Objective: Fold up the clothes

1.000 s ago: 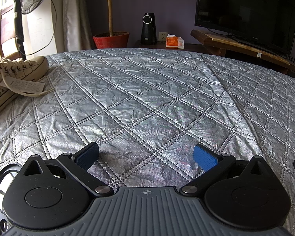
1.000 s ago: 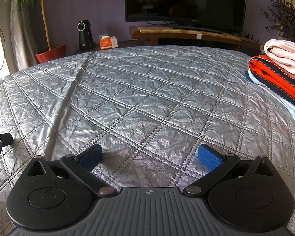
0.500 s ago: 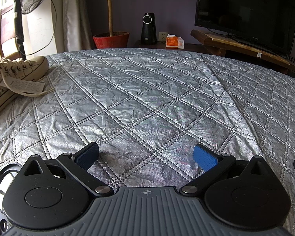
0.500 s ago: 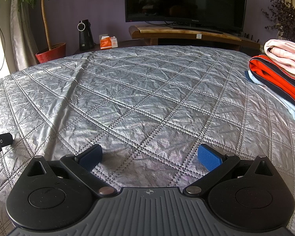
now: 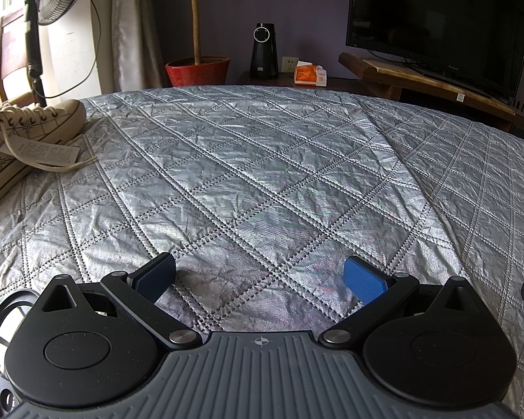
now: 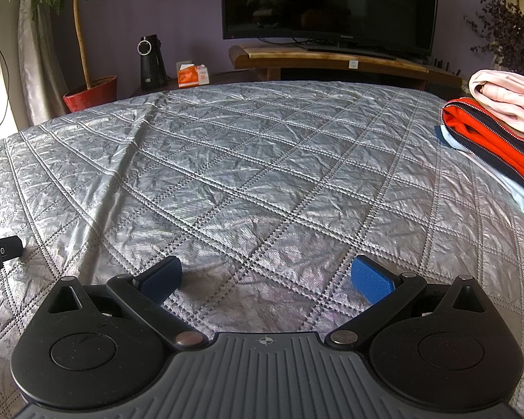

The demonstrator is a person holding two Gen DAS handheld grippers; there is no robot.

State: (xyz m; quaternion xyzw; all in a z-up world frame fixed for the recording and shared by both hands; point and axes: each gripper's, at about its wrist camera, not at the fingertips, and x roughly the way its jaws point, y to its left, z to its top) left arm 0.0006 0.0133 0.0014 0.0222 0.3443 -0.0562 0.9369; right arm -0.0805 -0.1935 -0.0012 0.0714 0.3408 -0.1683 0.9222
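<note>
Silver quilted bedspread (image 6: 262, 160) fills both views, with a TV (image 6: 328, 0) on its stand beyond the far edge. Clothes (image 6: 496, 129) sit in a folded stack on the bedspread's right side: a pale pink piece on top, an orange and navy zipped one under it, pale blue at the bottom. No loose garment shows anywhere on the bedspread. Left claw (image 5: 260, 277) and right claw (image 6: 267, 279) both rest low near the bedspread's near edge, jaws spread wide, holding nothing. By my guess the fabrics are light, soft and limp, so they will sag and slide; pinch at a folded edge or hem, and mind the zip's stiffer line. A shoe (image 5: 21, 136) lies at the bedspread's left edge.
</note>
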